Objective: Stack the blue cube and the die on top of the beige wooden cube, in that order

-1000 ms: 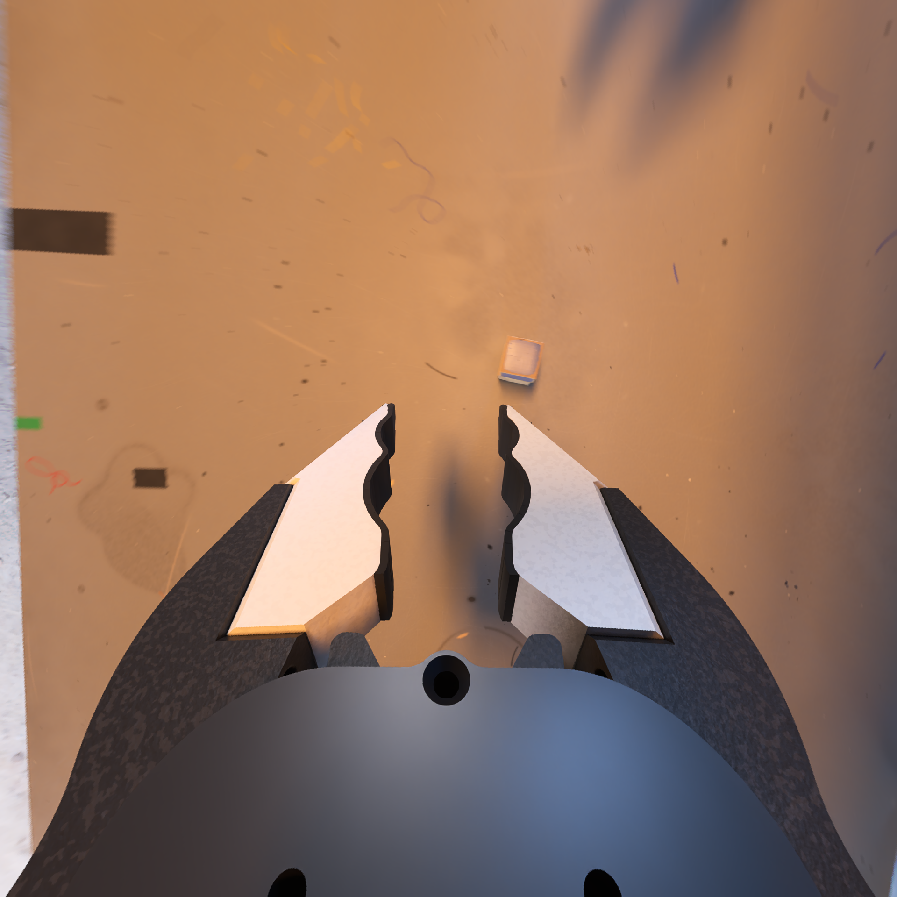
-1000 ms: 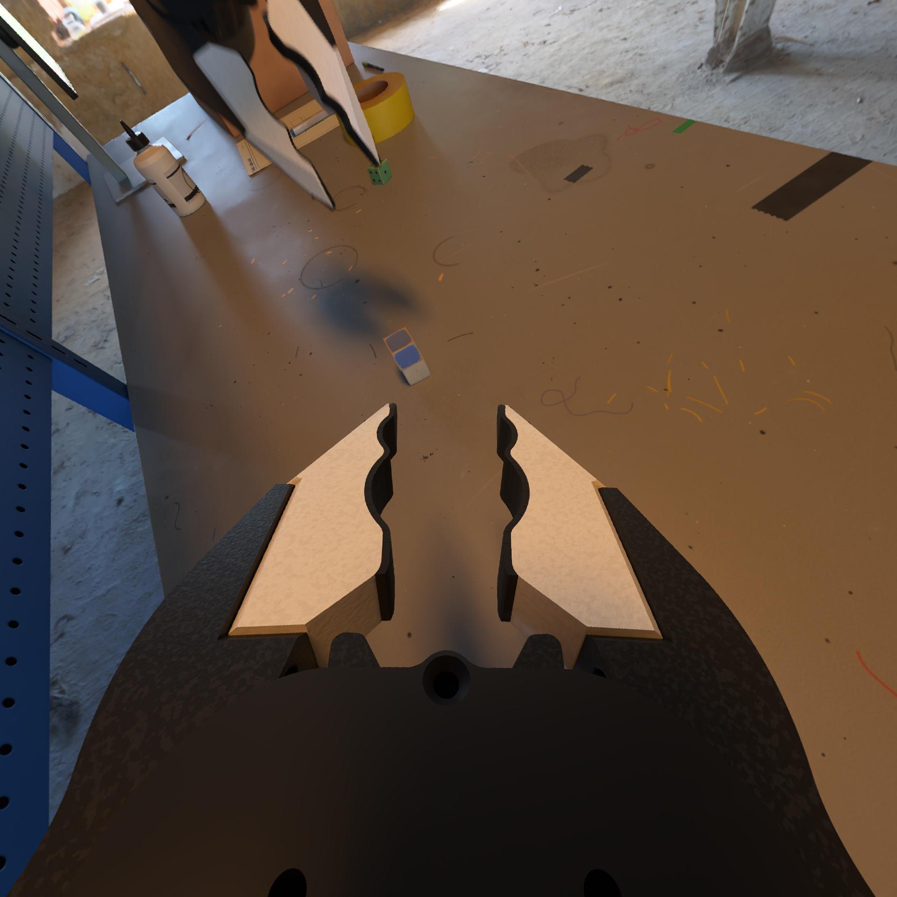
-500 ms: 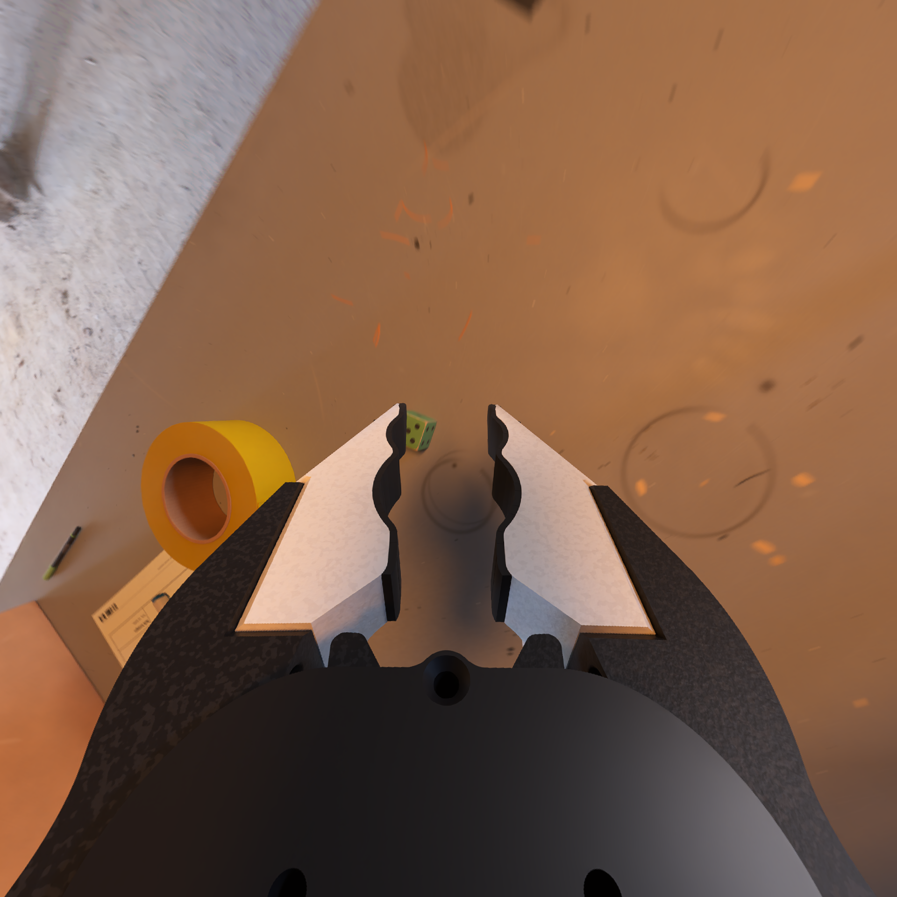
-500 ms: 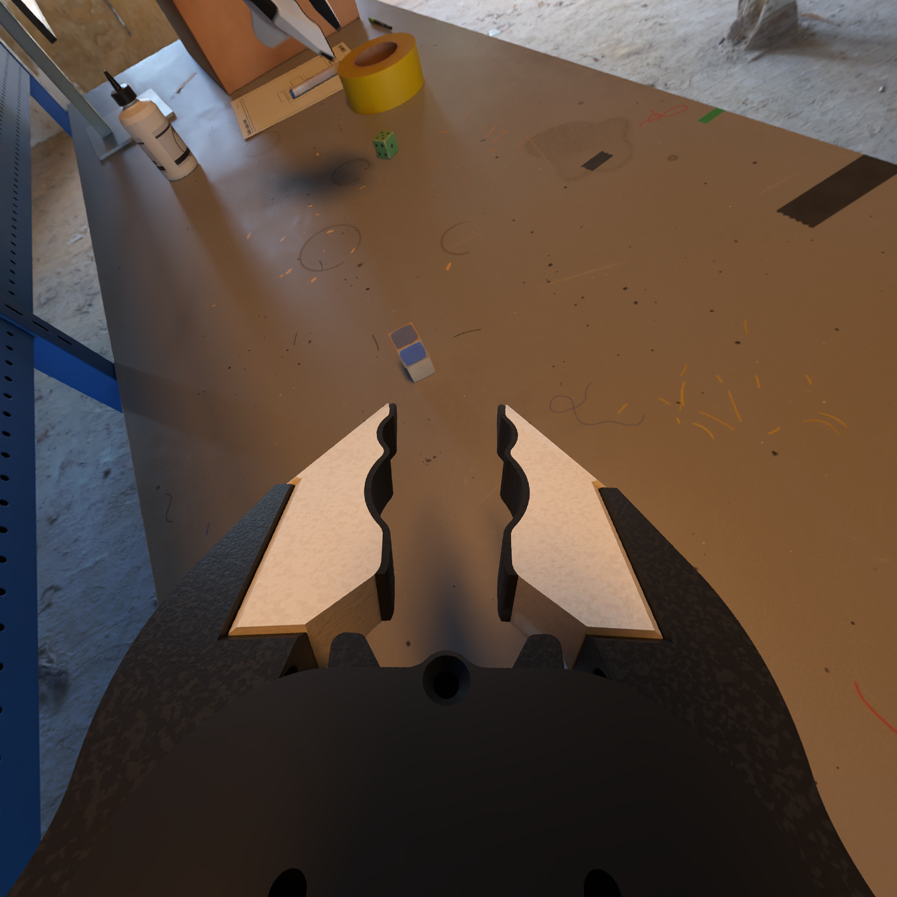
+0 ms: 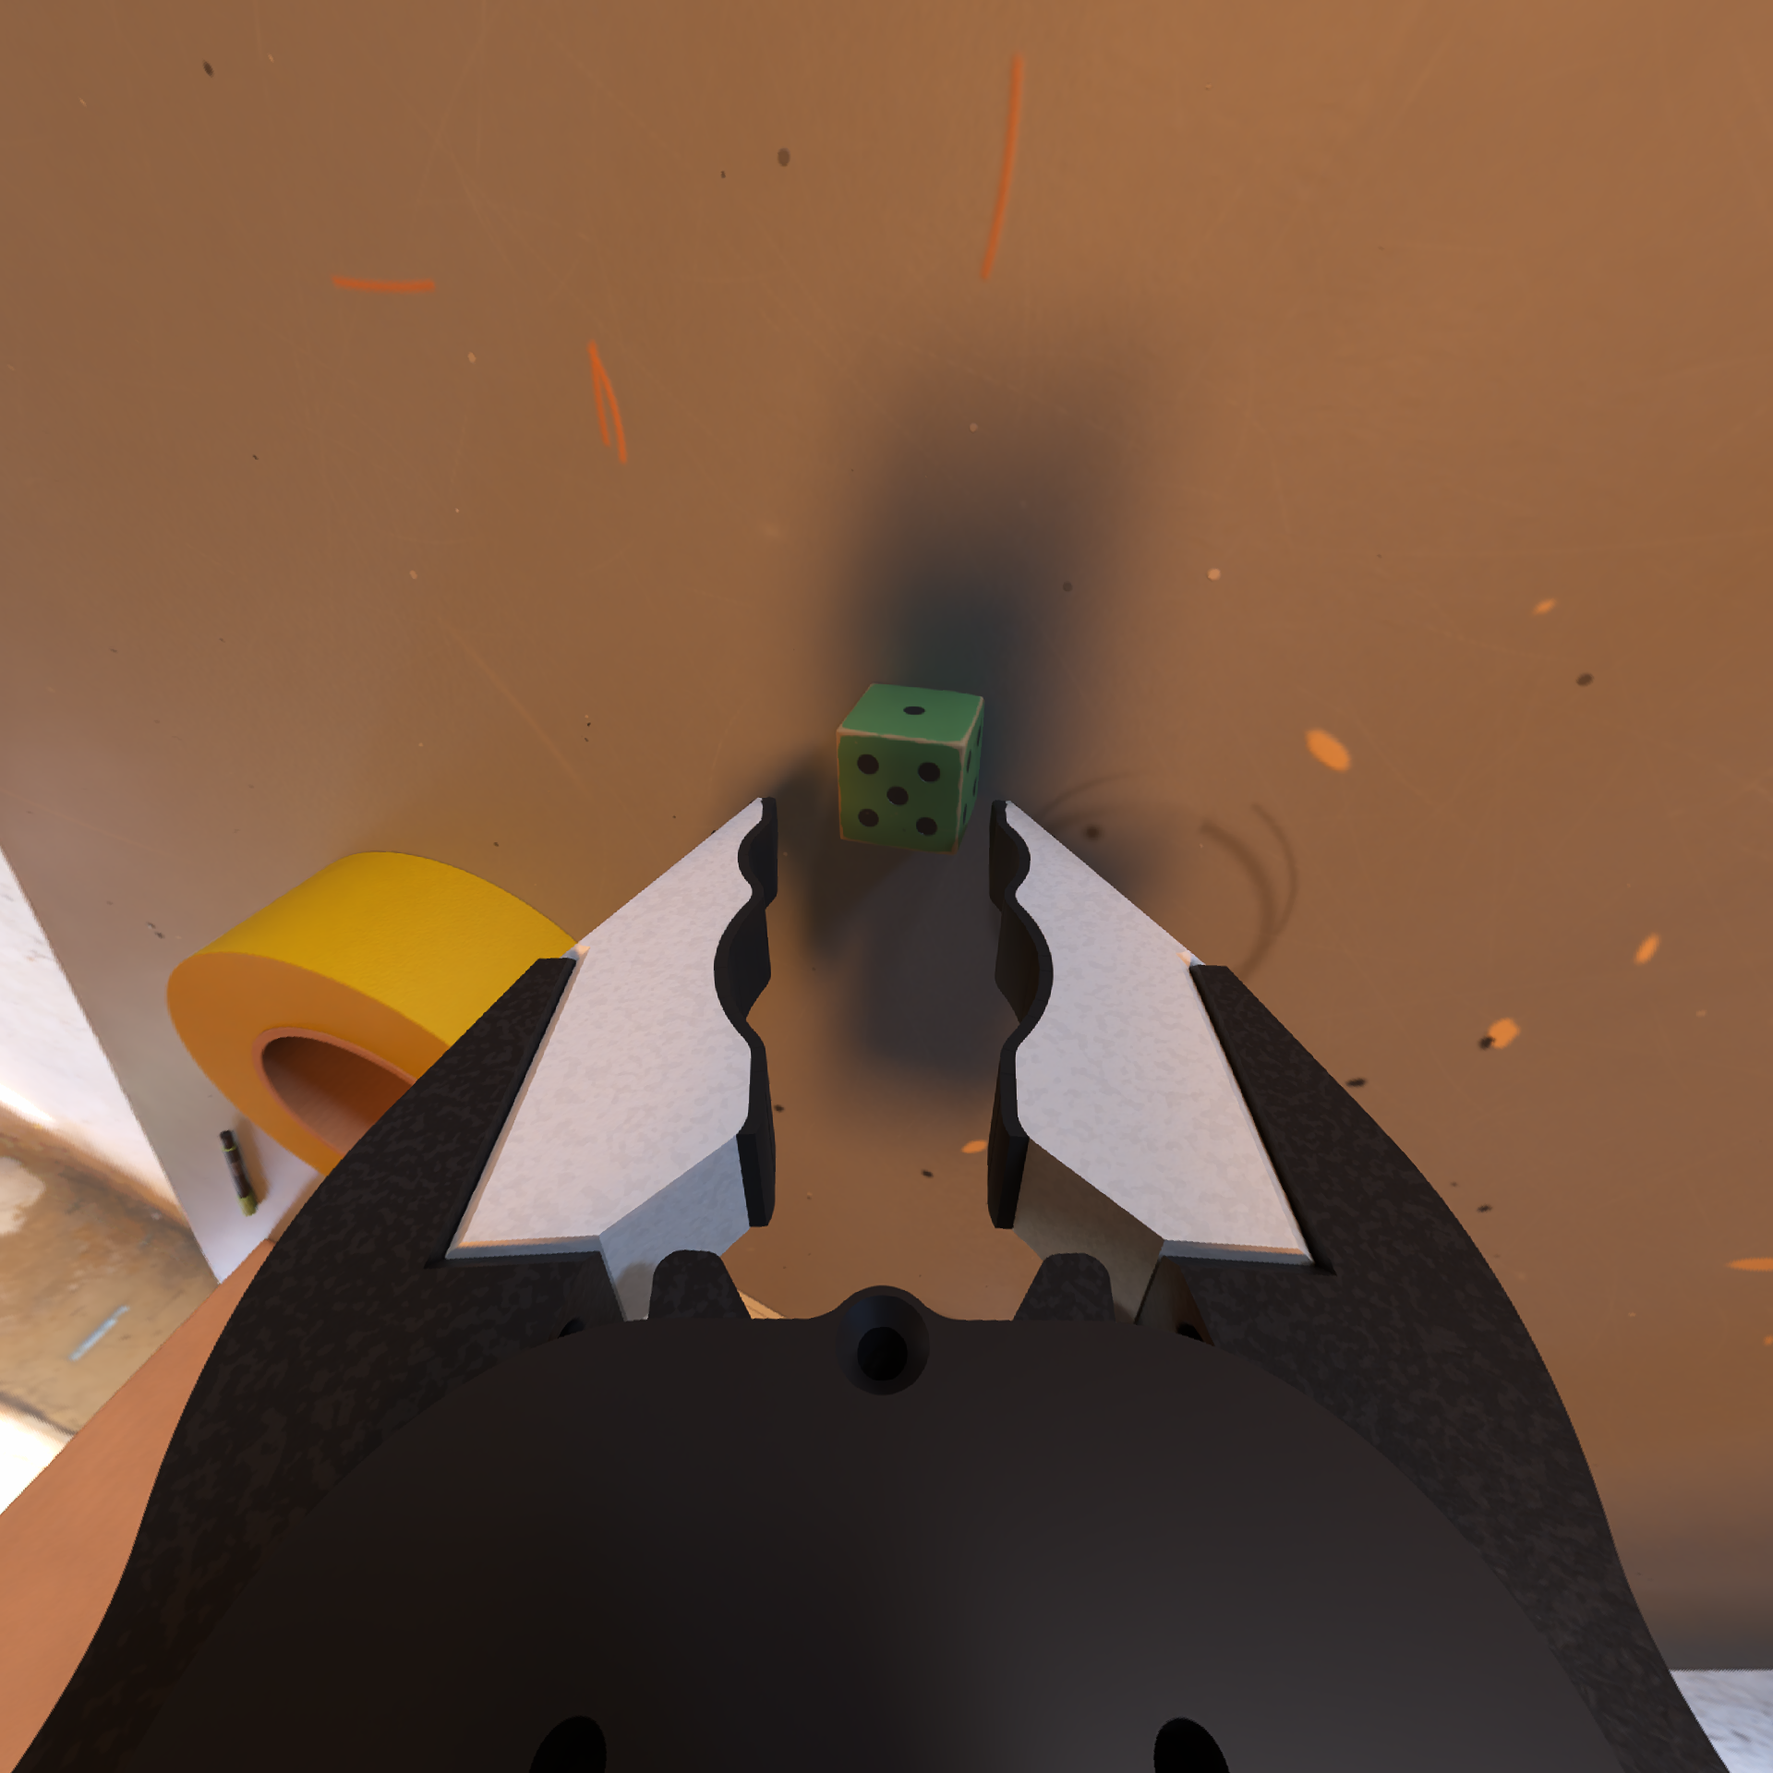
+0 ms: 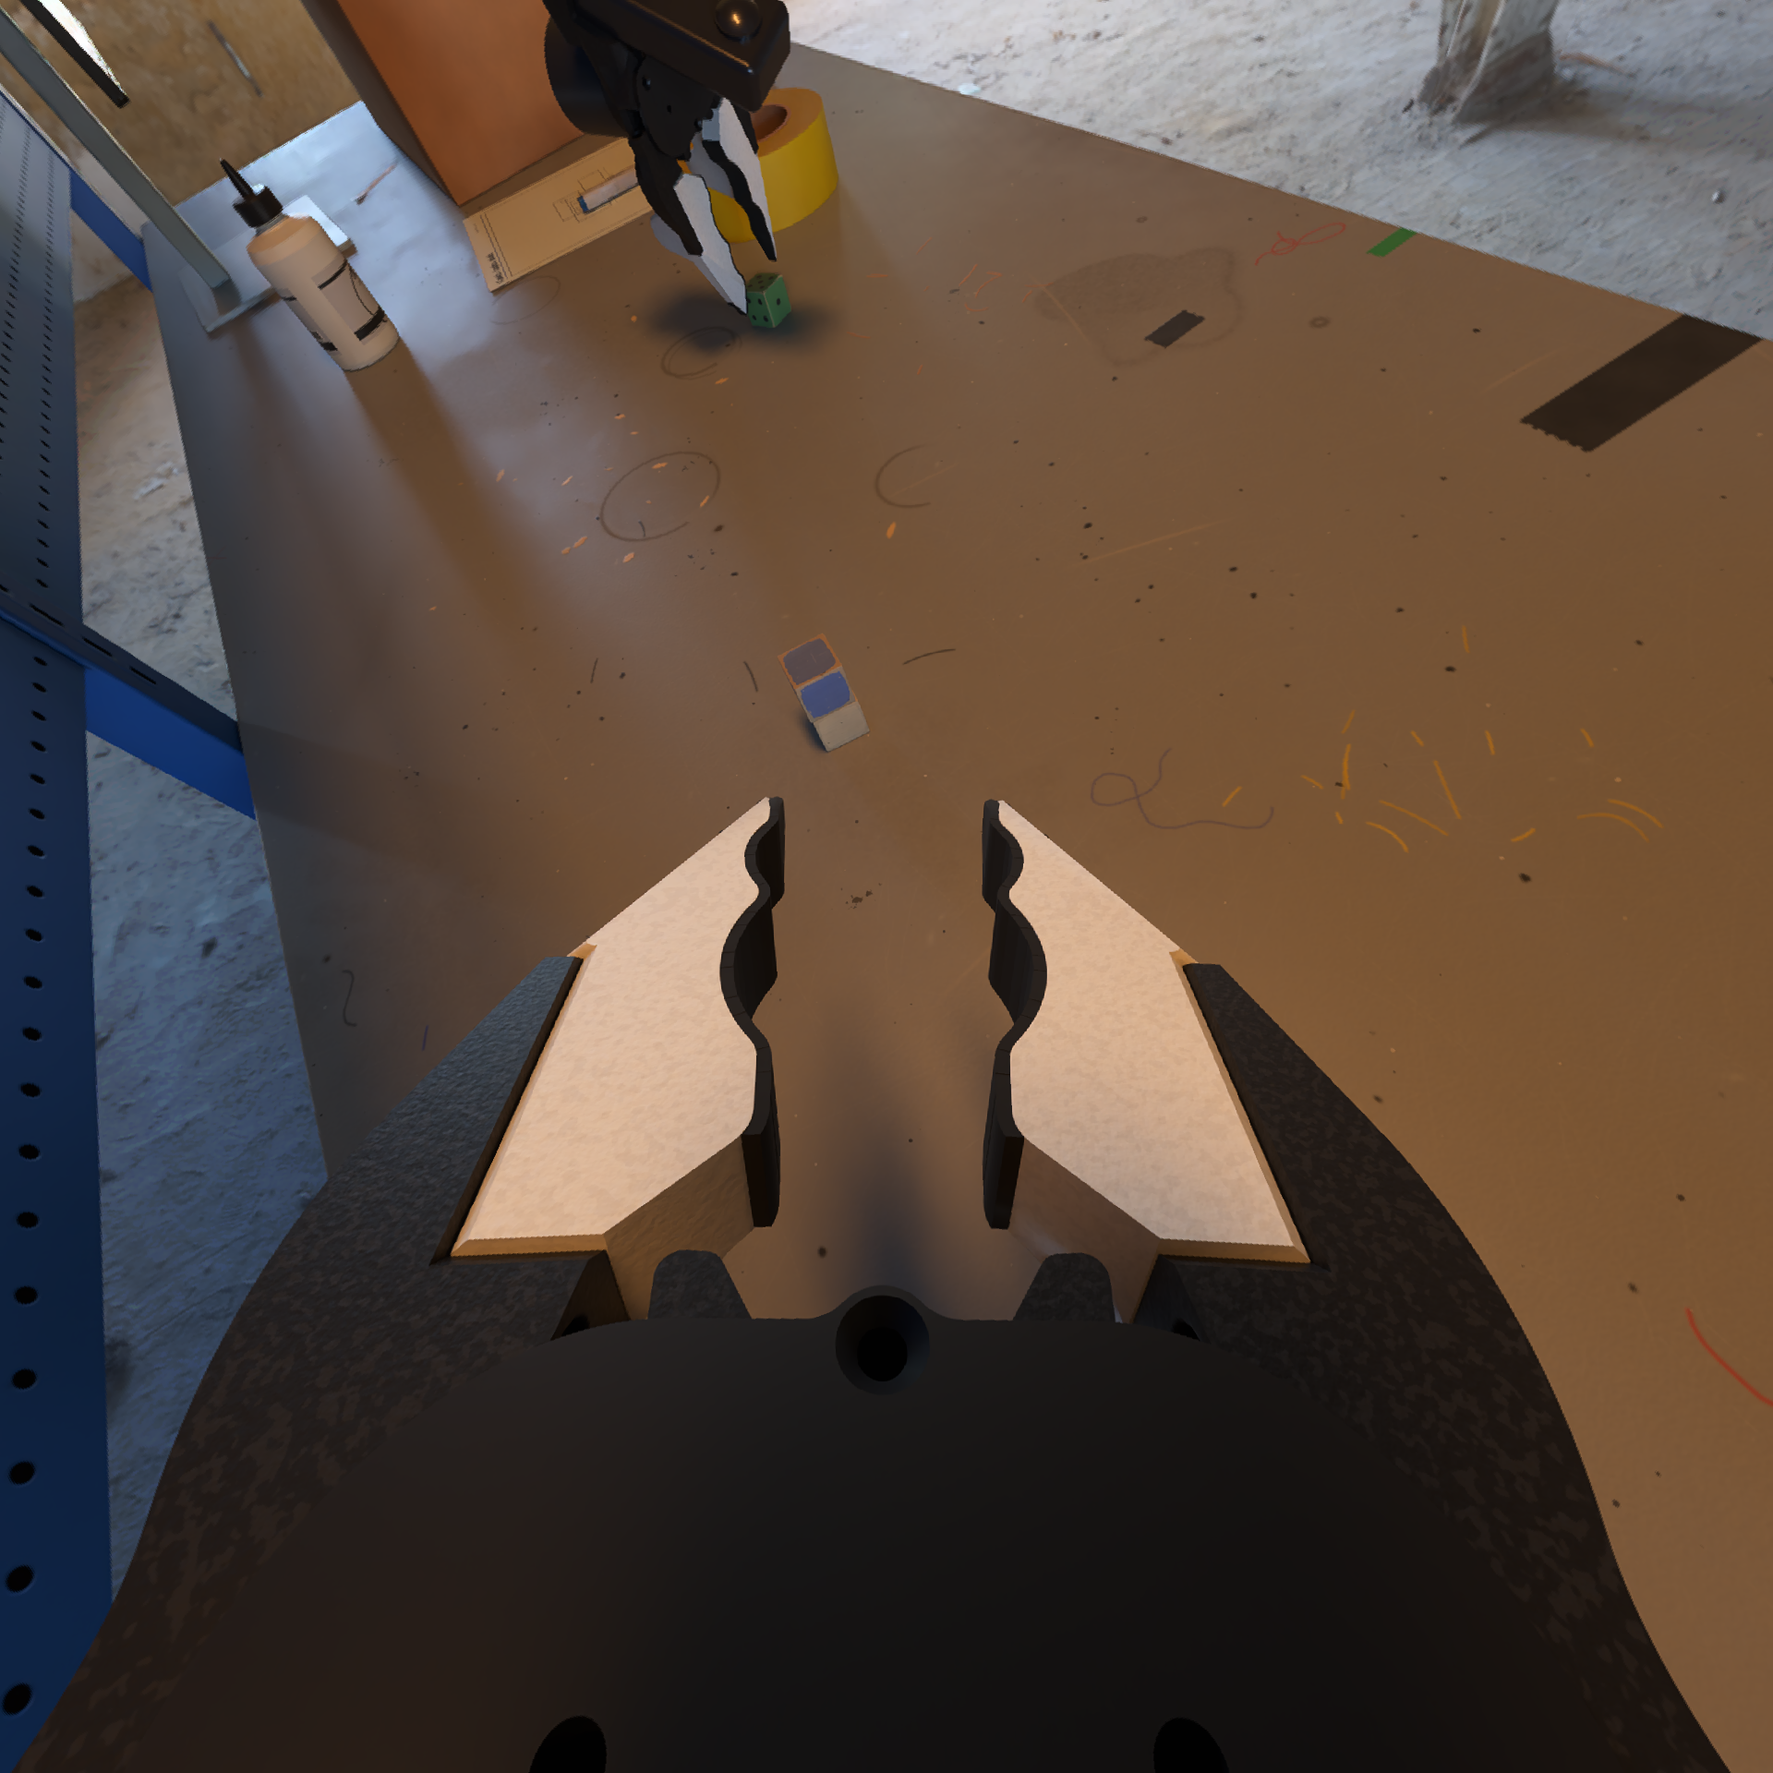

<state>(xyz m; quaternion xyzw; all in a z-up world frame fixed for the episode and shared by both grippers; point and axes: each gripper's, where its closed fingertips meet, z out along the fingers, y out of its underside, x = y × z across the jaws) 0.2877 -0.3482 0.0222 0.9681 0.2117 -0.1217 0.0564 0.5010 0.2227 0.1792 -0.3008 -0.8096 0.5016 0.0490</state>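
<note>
Die: we see the small green die with black pips (image 5: 910,768) at centre frame on the scuffed brown table (image 5: 1343,384), just beyond the left gripper (image 5: 881,815), aligned with its gap.
Left gripper: released, jaws apart, wider than the die.
Stack: blue cube (image 6: 823,693) on beige wooden cube (image 6: 844,727), mid-frame in the right wrist view.
Right gripper (image 6: 883,815): released, empty, nearer the stack.
Room: yellow tape roll (image 5: 355,969) lower left; elsewhere we see open table.

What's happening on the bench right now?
The left gripper is open and low over the table, closing in on the green die, which sits just ahead of its fingertips, not yet gripped. Farther along the table, the blue cube already rests on the beige wooden cube. The right gripper is open and empty, hanging short of that stack. A yellow tape roll lies beside the left gripper.
</note>
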